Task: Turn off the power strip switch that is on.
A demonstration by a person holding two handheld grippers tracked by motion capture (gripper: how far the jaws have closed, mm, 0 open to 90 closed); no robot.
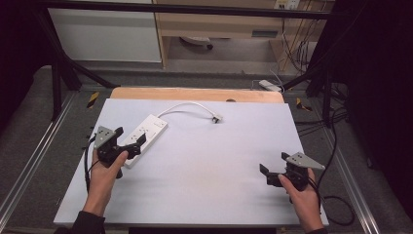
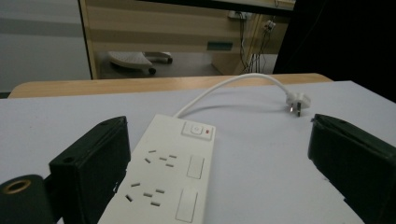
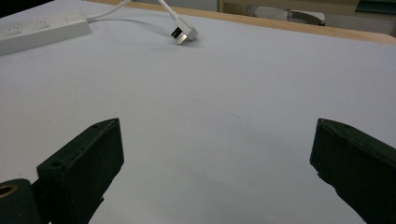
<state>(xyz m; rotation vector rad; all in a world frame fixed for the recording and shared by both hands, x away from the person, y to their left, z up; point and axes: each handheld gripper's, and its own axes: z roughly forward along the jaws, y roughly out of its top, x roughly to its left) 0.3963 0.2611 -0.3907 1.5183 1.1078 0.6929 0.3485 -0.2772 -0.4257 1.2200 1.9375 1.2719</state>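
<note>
A white power strip (image 1: 146, 132) lies at the left of the white table top (image 1: 219, 165), its cable (image 1: 187, 105) curving to a white plug (image 1: 216, 118) at the back middle. My left gripper (image 1: 139, 146) is open over the strip's near end. In the left gripper view the strip (image 2: 168, 172) lies between the jaws of that gripper (image 2: 217, 126), close to the left one and well apart from the right one. My right gripper (image 1: 273, 163) is open over bare table at the front right, with nothing between its jaws (image 3: 217, 126); the plug (image 3: 183, 33) lies far ahead of it.
A wooden edge (image 1: 195, 93) runs along the table's back. A black metal frame (image 1: 58, 73) surrounds the table. Beyond it are a wooden cabinet (image 1: 219, 24), cables and another power strip (image 1: 270, 85) on the floor. Each gripper trails a black cable (image 1: 341, 204).
</note>
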